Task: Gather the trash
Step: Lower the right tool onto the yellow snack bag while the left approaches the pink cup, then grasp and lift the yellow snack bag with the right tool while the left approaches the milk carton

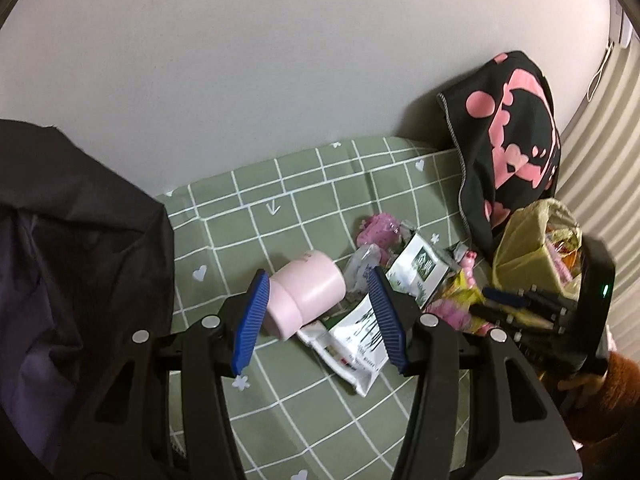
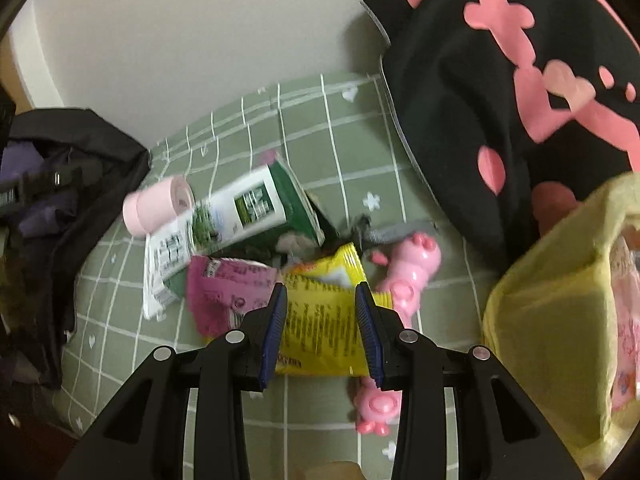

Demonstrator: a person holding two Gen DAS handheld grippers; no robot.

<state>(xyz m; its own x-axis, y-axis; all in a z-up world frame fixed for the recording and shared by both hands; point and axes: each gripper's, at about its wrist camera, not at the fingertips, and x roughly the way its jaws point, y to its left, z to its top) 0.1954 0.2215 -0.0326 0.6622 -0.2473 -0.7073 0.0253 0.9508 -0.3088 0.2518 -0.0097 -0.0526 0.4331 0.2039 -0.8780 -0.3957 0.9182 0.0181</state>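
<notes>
the right gripper [image 2: 321, 322] is hanging with jaws wide over the yellow wrapper [image 2: 320, 320] on the green bedsheet [image 2: 312, 144], just beside the pink toy [image 2: 404, 276]. it looks light, crinkly and slippery, so pinching a flat edge seems best. the left gripper [image 1: 316, 312] is gaping too, near the pink cup [image 1: 306, 294].

right hand-held gripper [image 2: 321, 312] gapes over a yellow wrapper [image 2: 320, 320] on the green checked sheet [image 2: 304, 120], beside a pink toy [image 2: 412, 268].
</notes>
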